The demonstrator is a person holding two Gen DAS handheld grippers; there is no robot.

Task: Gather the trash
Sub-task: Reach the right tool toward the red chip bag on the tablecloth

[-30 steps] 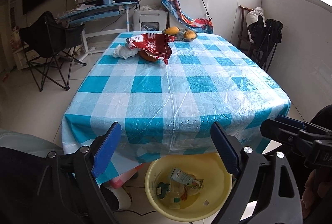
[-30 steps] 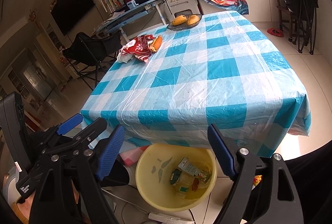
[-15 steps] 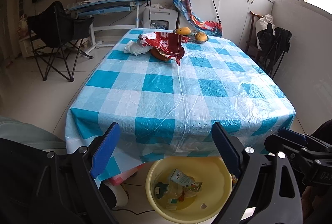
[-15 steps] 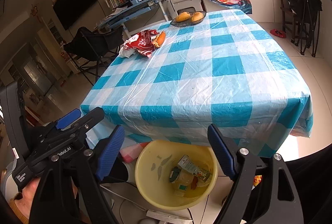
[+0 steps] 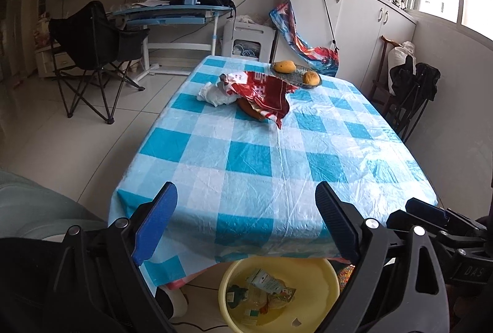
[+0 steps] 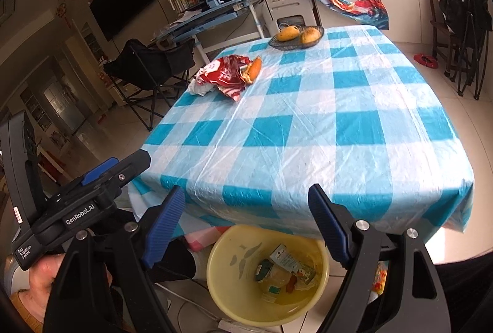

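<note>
A red crumpled snack wrapper (image 5: 265,91) lies at the far end of the blue-checked table (image 5: 252,160), over an orange peel (image 6: 254,70) and beside a white crumpled tissue (image 5: 214,94). The wrapper (image 6: 226,75) and the tissue (image 6: 200,89) also show in the right wrist view. A yellow basin (image 5: 326,271) holding several scraps of trash stands on the floor under the near table edge; it also shows in the right wrist view (image 6: 222,280). My left gripper (image 5: 246,220) and right gripper (image 6: 246,220) are both open and empty, held above the basin, far from the wrapper.
A dark dish (image 5: 297,77) with two mangoes sits at the table's far end. A black folding chair (image 5: 95,55) stands to the left, a desk (image 5: 172,14) behind it. Another black chair (image 5: 413,92) and white cabinets (image 5: 348,15) are on the right.
Both grippers have risen and tilted up, so the table fills more of each view and the basin sits lower. Both stay open and empty.
</note>
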